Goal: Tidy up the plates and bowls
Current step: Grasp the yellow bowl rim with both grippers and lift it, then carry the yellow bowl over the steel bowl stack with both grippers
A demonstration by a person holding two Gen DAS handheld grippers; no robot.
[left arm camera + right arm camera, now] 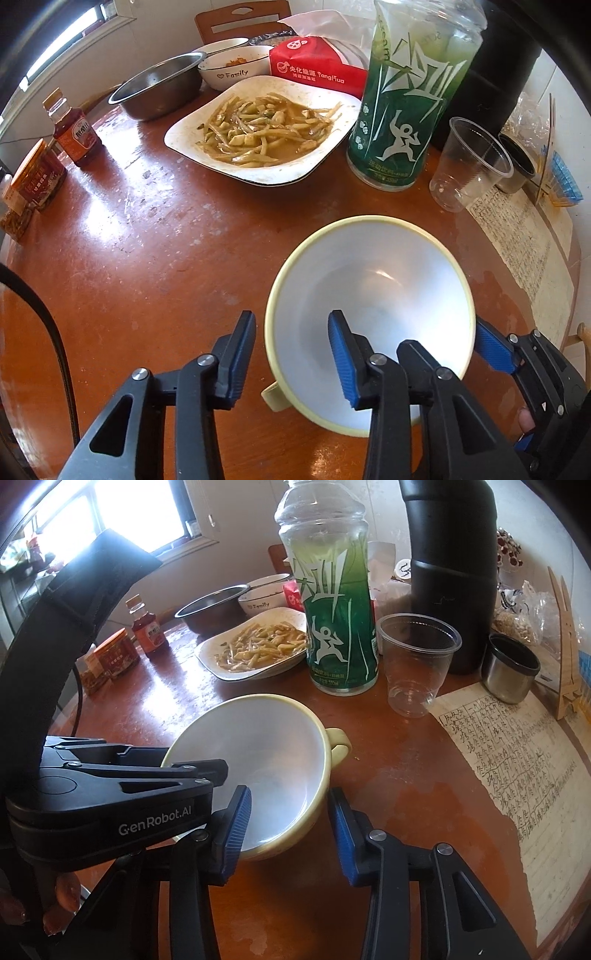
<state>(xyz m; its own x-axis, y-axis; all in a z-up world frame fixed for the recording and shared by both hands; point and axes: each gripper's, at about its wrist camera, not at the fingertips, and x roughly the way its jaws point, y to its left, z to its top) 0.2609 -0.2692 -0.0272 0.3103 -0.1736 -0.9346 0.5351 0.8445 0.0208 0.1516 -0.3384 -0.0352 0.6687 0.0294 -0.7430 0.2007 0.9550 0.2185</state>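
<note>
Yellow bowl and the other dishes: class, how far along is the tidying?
Done: nothing looks gathered yet. In hand: the left gripper and right gripper each straddle the rim of the yellow bowl, not clamped. Left: food plate, steel bowl and Family bowl stand apart.

"Family" on bowl, "GenRobot.AI" on left tool

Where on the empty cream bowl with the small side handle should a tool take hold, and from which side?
Grip the rim of the cream bowl, from above, one finger inside the wall and one outside. It sits upright and empty, its wide flared wall is thin, and the loop handle looks too small to clamp.
</note>
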